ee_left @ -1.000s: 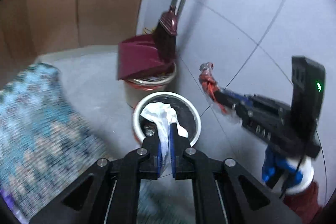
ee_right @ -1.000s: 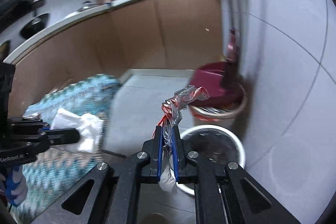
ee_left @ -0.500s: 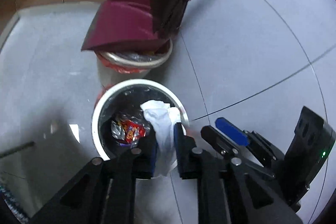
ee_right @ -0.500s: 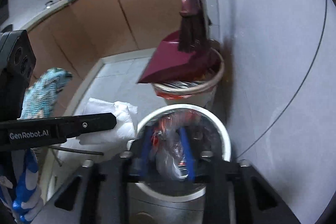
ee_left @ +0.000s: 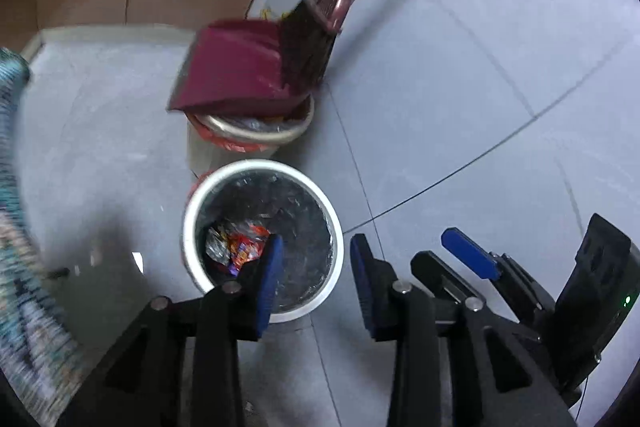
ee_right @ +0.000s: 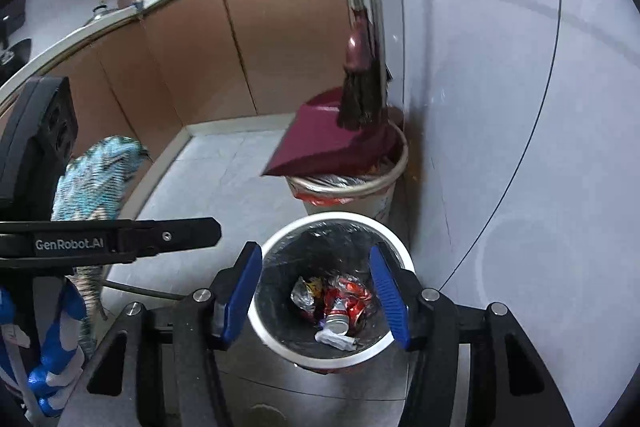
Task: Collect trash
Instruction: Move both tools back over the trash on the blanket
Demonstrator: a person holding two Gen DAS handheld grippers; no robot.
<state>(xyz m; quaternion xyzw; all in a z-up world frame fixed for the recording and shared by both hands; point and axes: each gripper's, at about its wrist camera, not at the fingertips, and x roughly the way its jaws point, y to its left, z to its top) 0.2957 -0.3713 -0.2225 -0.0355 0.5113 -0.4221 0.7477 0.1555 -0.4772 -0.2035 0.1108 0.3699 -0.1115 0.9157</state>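
Left gripper (ee_left: 316, 259): jaws opening, blue pads spread, nothing between them; it hangs over the near right part of the white bin's mouth, pointing steeply down.
Right gripper (ee_right: 316, 289): jaws opening, blue pads standing wide on either side of the bin's mouth as seen from its own camera, nothing pinched.
White bin (ee_right: 394, 241): round, white-rimmed, lined with a dark shiny bag, standing on the grey tiled floor just beside the grey wall.
Trash in the bin: a crumpled red and silver wrapper (ee_right: 346, 297) lies at the bottom, with a small silvery foil piece (ee_right: 302, 297) just left of it and a white scrap (ee_right: 334, 339) on the near side; the left wrist view shows the same colourful wrapper (ee_left: 236, 245) low in the bin, partly hidden by the left pad.
Second bin (ee_left: 256, 135): beige, with a red liner folded over its rim, directly beyond the white bin and touching or nearly touching it.
Dustpan (ee_left: 236, 71): maroon, resting tilted on top of the second bin.
Broom (ee_right: 360, 95): dark bristles with a maroon head, resting against the dustpan, handle leaning up the wall.
Rug (ee_right: 96, 175): teal patterned, at the left, blurred.
Cabinets (ee_right: 192, 55): brown fronts under a pale counter, far left.
Gloved hand (ee_right: 52, 359): blue and white, at the lower left of the right wrist view, under the left gripper's body.
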